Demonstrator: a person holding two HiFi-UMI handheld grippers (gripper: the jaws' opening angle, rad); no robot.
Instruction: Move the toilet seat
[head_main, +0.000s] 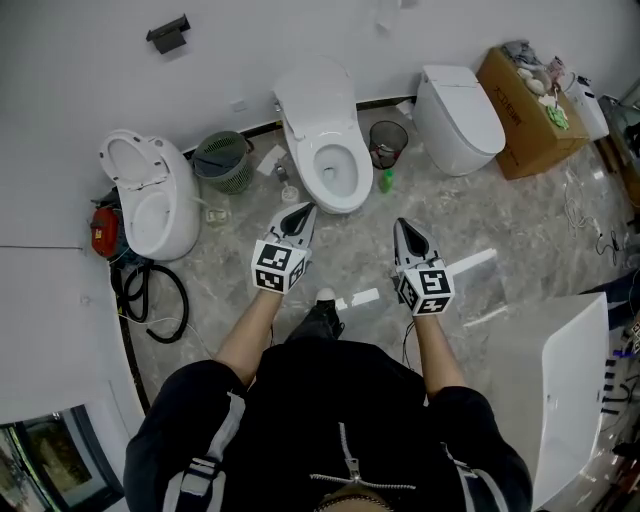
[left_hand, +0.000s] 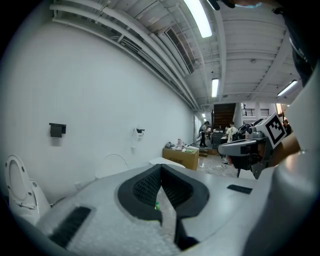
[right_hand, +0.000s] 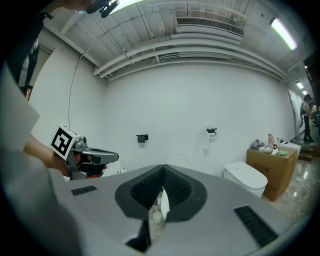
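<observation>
While both pairs of your jaws are closed on nothing, your left gripper (head_main: 307, 210) and right gripper (head_main: 399, 224) hover just short of the toilet seat (head_main: 310, 170) on the middle toilet (head_main: 315, 100) of three, flanked by one green bin (head_main: 222, 160) and one black bin (head_main: 388, 140).

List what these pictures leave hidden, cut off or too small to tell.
- Left gripper view: middle toilet mostly hidden behind the body of the left gripper; only the raised lid's top shows.
- Left gripper view: left toilet cut off by the dark picture rim.
- Head view: cardboard box, print and contents too small.
</observation>
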